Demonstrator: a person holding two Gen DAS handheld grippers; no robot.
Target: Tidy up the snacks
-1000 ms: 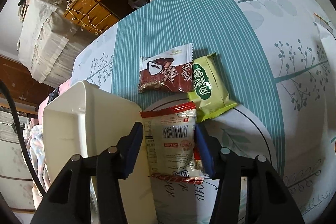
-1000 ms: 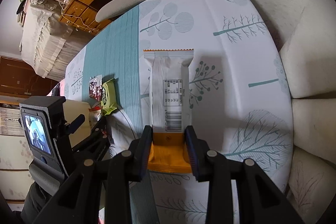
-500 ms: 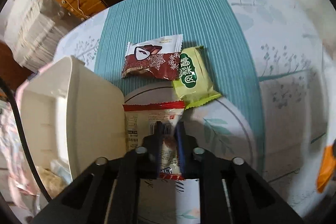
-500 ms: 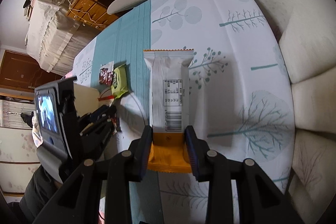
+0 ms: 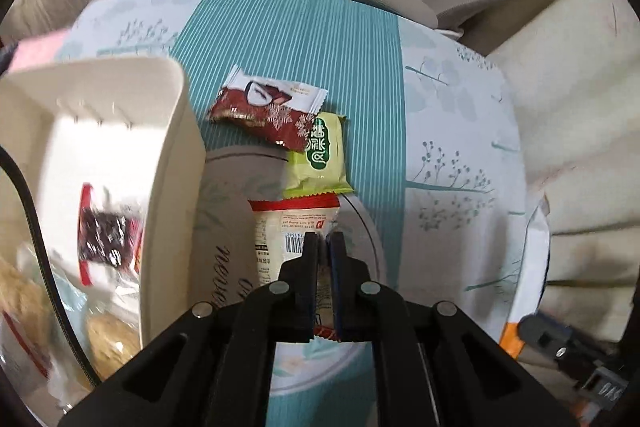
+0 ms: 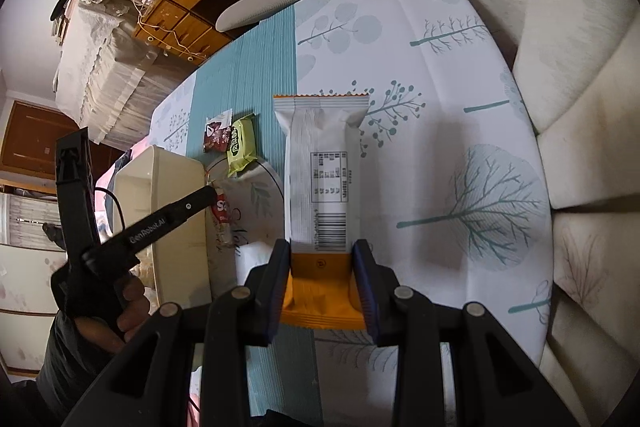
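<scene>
- The red-edged packet (image 5: pixel 294 227) sits pinched at its near end in your left gripper (image 5: pixel 324 241), jaws pressed nearly together on the film. It looks light, soft and crinkly, so it will likely flop and swing from that hold; a grip on the sealed end should slip less than one on the puffy middle.
- The bin (image 5: pixel 172 163) stands just at 9 o'clock of the packet, already holding other snacks. Its wall is tall, so judge the lift before you cross.
- At 12 o'clock lies the green packet (image 5: pixel 320 155), nearly touching the red-edged one, with the brown packet (image 5: pixel 268 107) overlapping its far corner at 11 o'clock. Both are small, flat and probably slick; take them by a crimped edge.
- Your right gripper (image 6: pixel 322 255) has its jaws spread around the orange end of the long white packet (image 6: pixel 320 163), which rests flat on the surface (image 6: pixel 440 107). I cannot tell whether the pads actually press it.
- That long packet looks stiffer and heavier; held by one end it may droop.
</scene>
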